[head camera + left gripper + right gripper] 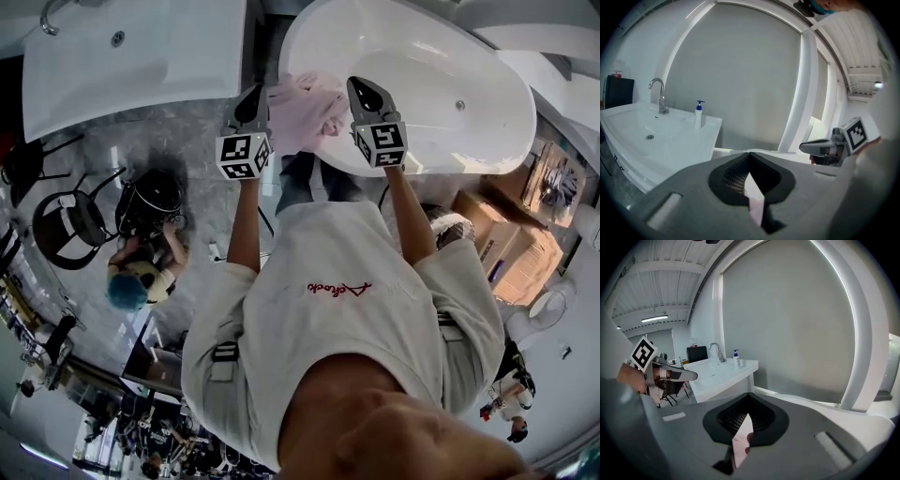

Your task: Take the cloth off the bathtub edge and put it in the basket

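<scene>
A crumpled pale pink cloth [307, 112] lies draped over the near rim of the white oval bathtub [469, 150], at the tub's left end, bunched into soft folds. The person's left gripper [253, 92] sits just beside the cloth's left edge and the right gripper [360, 86] just beside its right edge, so the cloth lies between the two. From the head view I cannot tell whether either tip touches the fabric. Each claw is closed, its tips pressed together, and in both gripper views a narrow sliver of pink shows through the slit behind the joined tips. The tub's bowl is smooth white, with a small round metal fitting [459, 105] on its right side. To the left, apart from the tub, stands a white rectangular washbasin [187, 66]. It has a curved chrome tap [658, 96] at its far edge and a round drain [649, 137] in its bowl, and a white soap bottle with a blue pump [698, 115] stands on its deck near the corner. To the right of the tub, brown cardboard boxes [516, 253] sit on the floor, and one open box [560, 183] further right holds mixed items too small to make out
</scene>
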Demonstrator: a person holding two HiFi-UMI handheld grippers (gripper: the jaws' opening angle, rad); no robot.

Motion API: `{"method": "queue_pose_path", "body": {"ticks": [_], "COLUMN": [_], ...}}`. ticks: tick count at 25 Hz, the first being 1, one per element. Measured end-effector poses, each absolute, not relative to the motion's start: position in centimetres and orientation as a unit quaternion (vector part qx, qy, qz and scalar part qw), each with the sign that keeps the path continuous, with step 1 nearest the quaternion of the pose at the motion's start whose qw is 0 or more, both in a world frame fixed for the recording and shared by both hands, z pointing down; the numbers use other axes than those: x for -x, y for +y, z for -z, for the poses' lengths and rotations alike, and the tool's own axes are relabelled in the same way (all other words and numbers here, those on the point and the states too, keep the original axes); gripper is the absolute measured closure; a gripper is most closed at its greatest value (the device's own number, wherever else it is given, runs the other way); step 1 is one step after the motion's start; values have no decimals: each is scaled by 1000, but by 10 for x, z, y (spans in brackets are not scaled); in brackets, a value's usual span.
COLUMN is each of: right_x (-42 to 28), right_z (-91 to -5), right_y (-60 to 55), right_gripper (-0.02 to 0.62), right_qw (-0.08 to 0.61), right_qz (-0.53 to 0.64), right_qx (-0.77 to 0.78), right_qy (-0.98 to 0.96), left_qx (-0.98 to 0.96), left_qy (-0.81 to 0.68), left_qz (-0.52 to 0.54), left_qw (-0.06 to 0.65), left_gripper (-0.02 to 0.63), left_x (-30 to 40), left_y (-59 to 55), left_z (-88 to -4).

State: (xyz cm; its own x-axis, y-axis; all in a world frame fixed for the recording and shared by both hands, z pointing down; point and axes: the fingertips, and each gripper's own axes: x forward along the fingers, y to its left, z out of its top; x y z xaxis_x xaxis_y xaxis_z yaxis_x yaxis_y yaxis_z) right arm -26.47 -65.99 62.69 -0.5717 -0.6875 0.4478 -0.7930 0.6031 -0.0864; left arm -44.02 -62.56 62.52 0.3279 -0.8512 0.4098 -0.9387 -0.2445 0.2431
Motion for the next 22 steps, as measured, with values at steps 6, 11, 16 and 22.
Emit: {"method": "queue_pose_path", "body": {"ticks": [6, 11, 16, 22], "right_x": [270, 278, 283, 289], "right_z": [-663, -693, -721, -747], "right_y": [-638, -615, -598, -587], "right_gripper": [589, 589, 589, 589], "right_qw": [212, 232, 253, 271], "right_qz": [-167, -186, -202, -223], "right_qx": [-405, -386, -372, -359], "right_qy": [-873, -873, -870, -865], "left_qx": [-773, -764, -756, -744], "left_qy": [-571, -571, -572, -567], "left_qz": [-106, -113, -120, -126], "left_qw": [254, 278, 295, 329], "left_gripper": [606, 606, 606, 606], "left_x": [435, 435, 438, 433], "left_y": [-603, -584, -571, -555], "left_z": [-655, -683, -707, -736]}}
